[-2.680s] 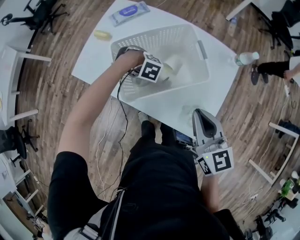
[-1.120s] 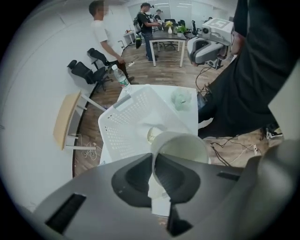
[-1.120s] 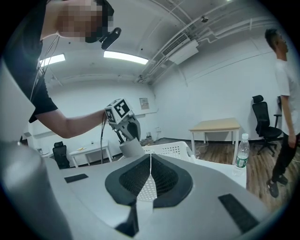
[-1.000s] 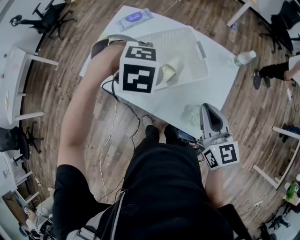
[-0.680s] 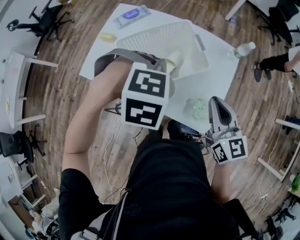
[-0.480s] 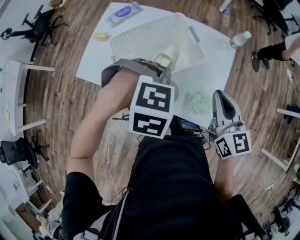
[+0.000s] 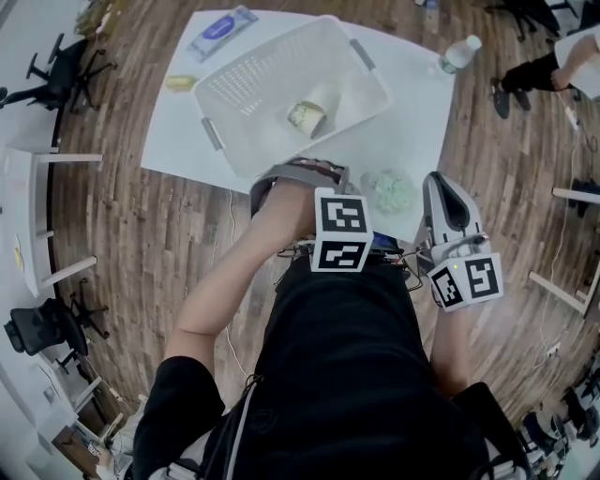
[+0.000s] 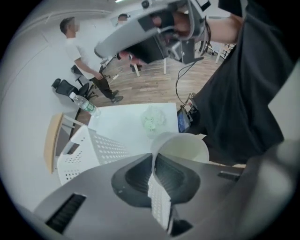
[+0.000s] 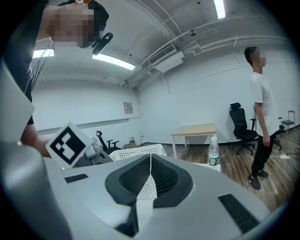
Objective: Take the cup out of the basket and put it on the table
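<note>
Edgewise, ribbed left claw (image 8: 153, 161) pinches smooth, round white cup (image 8: 183, 149).

the white table (image 7: 412, 112) has 2 bare stretches: a strip between the perforated basket (image 7: 246, 84) and the near edge, and the part right of the basket up to the plastic bottle (image 7: 457, 53) at the far right corner. a green crumpled wad (image 7: 394, 190) lies on the near strip, with a small lit screen (image 8: 183, 123) at the edge beside it. the left gripper (image 8: 153, 161), clamped on a white cup (image 8: 185, 146), hangs above that near edge. the right gripper (image 7: 437, 180), jaws together, is just right of the wad. a wipes packet (image 7: 220, 25) and a yellow thing (image 7: 181, 82) occupy the far left corner.
</note>
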Motion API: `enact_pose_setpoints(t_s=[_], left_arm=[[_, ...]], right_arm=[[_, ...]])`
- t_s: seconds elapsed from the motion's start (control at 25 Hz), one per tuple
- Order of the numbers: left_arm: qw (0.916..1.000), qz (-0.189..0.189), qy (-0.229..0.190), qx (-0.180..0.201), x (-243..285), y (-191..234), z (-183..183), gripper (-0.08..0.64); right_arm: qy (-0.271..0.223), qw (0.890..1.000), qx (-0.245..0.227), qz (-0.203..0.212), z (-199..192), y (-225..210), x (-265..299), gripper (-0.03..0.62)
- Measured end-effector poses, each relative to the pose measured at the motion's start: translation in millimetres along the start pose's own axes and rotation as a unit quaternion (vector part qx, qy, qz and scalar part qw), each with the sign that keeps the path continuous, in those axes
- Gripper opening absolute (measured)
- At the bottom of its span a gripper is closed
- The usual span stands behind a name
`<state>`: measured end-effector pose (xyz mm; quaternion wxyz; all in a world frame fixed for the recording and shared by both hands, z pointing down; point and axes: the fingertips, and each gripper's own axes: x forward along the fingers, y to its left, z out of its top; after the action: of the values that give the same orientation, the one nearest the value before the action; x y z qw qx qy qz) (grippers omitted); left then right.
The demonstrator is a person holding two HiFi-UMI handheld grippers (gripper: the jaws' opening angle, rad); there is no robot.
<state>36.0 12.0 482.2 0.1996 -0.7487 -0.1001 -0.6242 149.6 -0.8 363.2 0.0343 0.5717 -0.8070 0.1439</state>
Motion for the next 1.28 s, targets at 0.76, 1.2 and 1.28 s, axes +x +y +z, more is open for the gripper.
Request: enact_pose_setpoints(t_s=[0.76,1.2,1.28], left_arm=[[0.9754,-0.067,0.117,-0.175,150.8,-20.1,-60.9,0.029],[0.9799,-0.044,0.079,-0.178,139.9,-10.9,-60.3,0.088],[0.9802,-0.029,0.06,-0.186,124.5,-4.1,-60.6,0.102]], right_arm=[[0.027,1.0,0.005,0.01,-18.8,-5.5,4.6,0.025],[0.028,0.999,0.006,0.023,-17.9,-1.9,11.5,0.025],[0.028,0.999,0.006,0.023,-17.9,-1.9,12.3,0.025]])
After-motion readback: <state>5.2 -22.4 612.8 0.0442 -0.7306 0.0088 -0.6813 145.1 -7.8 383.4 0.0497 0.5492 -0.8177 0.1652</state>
